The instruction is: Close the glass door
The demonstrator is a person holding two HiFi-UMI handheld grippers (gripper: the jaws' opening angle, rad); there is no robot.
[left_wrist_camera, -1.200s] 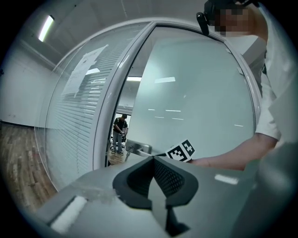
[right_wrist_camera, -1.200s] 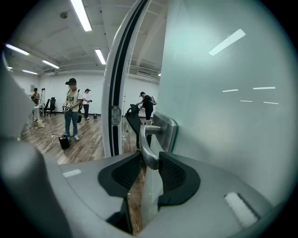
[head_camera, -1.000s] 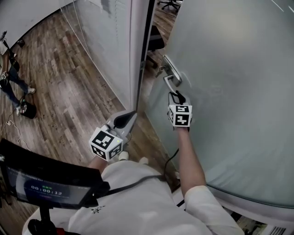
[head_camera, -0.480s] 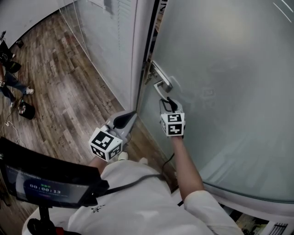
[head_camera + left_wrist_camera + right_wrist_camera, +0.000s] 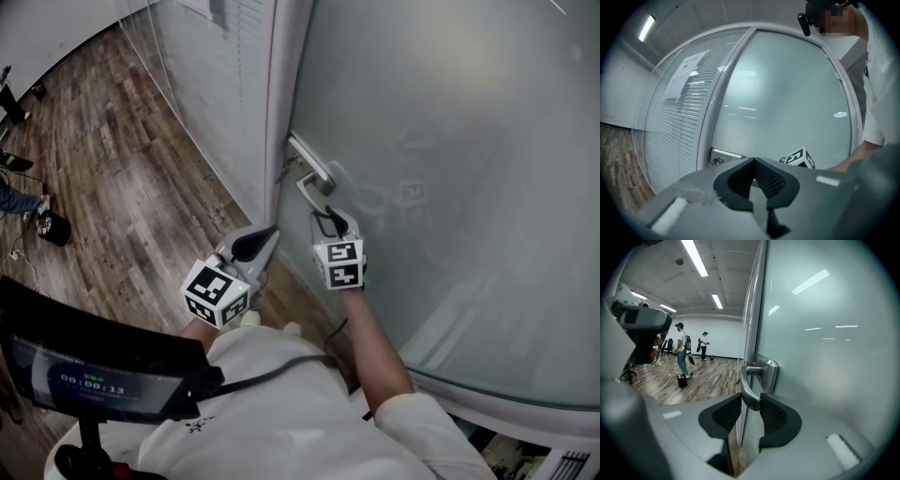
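Observation:
The frosted glass door (image 5: 450,141) fills the right of the head view, its edge almost against the grey frame post (image 5: 281,112). My right gripper (image 5: 328,220) is shut on the door's metal lever handle (image 5: 309,171). In the right gripper view the curved handle (image 5: 749,390) sits pinched between both pads of that gripper (image 5: 751,406). My left gripper (image 5: 258,242) hangs low in front of the frame post, shut and empty. In the left gripper view its tips (image 5: 753,161) meet, aimed at the door (image 5: 787,103) near the handle plate (image 5: 723,156).
A glass wall with blinds (image 5: 206,84) runs left from the frame post. Wood floor (image 5: 141,187) spreads to the left, with a black bag (image 5: 52,228) and a person's legs (image 5: 19,197) at the far edge. More people (image 5: 682,355) stand across the room.
The right gripper has swung left with the handle in it, and the door came with it. The dark gap at the frame has narrowed away. The left gripper stayed put.

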